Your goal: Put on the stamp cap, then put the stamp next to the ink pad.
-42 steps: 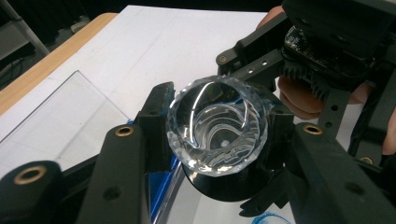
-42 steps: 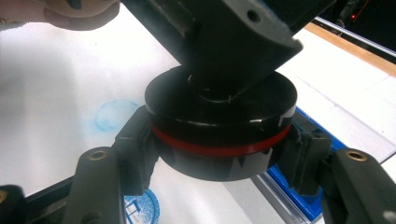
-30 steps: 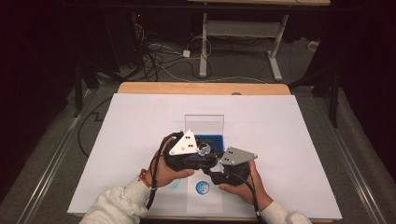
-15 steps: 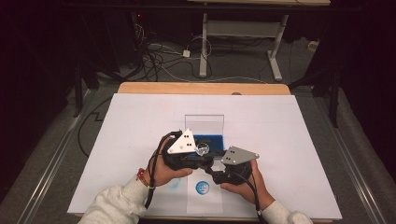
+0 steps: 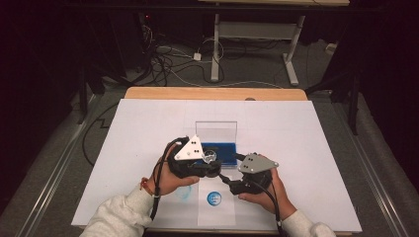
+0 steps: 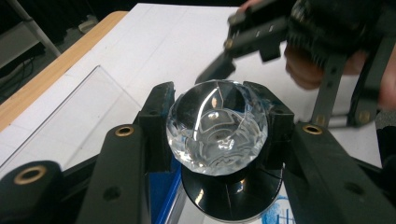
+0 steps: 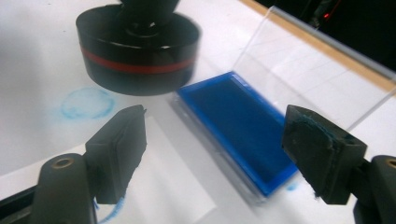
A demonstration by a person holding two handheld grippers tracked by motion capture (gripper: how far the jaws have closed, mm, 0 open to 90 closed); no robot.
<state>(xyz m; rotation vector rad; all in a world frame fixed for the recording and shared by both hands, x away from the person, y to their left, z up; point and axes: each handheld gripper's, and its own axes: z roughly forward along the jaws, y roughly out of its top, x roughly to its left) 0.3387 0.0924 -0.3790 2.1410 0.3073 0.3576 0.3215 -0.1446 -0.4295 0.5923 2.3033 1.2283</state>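
Observation:
A stamp with a clear faceted knob and a round black base with a red band hangs just above the white sheet. My left gripper is shut on the knob, one jaw on each side; it sits left of centre in the high view. Behind it lies a blue ink pad in a clear case with its lid raised. My right gripper is open, its jaws have just been opening, and nothing is between them. It sits just right of the stamp.
A white paper slip with a round blue print lies near the front edge. A faint blue smear marks the sheet under the stamp. The white sheet covers the wooden table, with cables on the floor beyond.
My right gripper's jaws have spread apart. Both hands stay in much the same place, and the left gripper keeps hold of the stamp.

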